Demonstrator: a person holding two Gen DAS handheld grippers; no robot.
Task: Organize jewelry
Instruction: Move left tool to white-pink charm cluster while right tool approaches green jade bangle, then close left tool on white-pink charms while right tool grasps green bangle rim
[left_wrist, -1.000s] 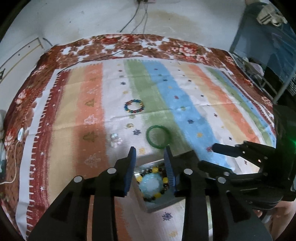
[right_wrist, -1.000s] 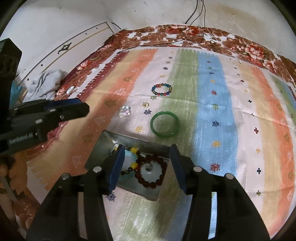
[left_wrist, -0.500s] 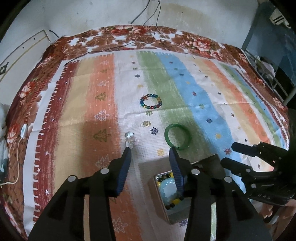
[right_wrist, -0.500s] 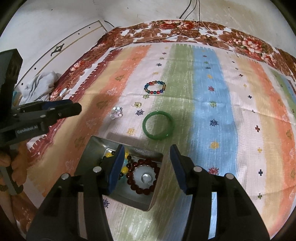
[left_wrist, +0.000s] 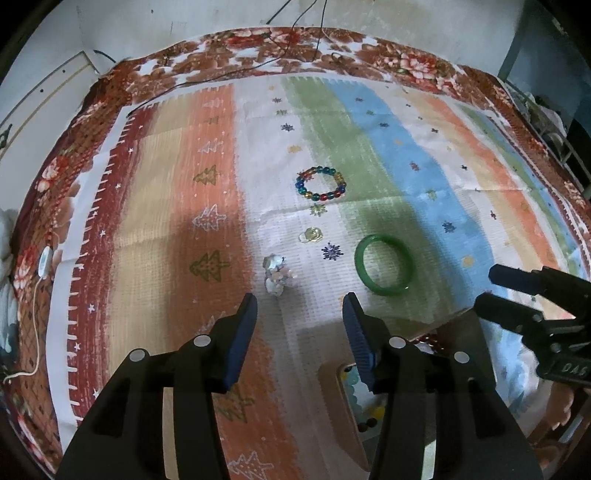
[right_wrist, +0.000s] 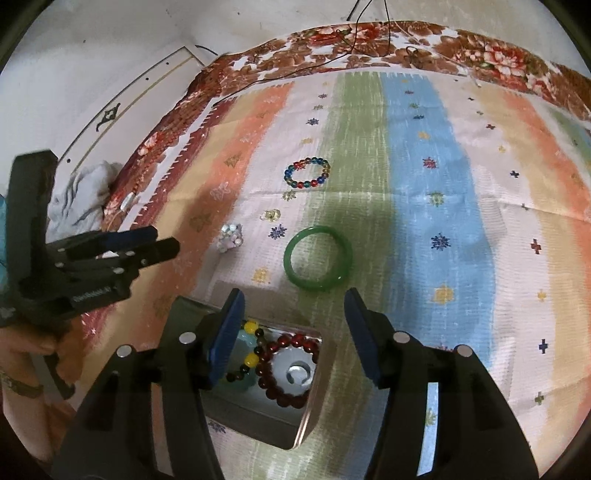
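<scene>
Both grippers are empty, jaws opening: left gripper (left_wrist: 300, 308) nears the sparkly cluster (left_wrist: 275, 275). I'd straddle it squarely. My right gripper (right_wrist: 293, 304) lines up on the green bangle (right_wrist: 317, 257).

Striped cloth (right_wrist: 424, 155), floral bedspread (left_wrist: 413, 62), black cables (left_wrist: 295, 33), crumpled grey cloth (right_wrist: 79, 199)

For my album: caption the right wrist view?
Right gripper, jaws opening, above a metal box of beaded bracelets.
</scene>
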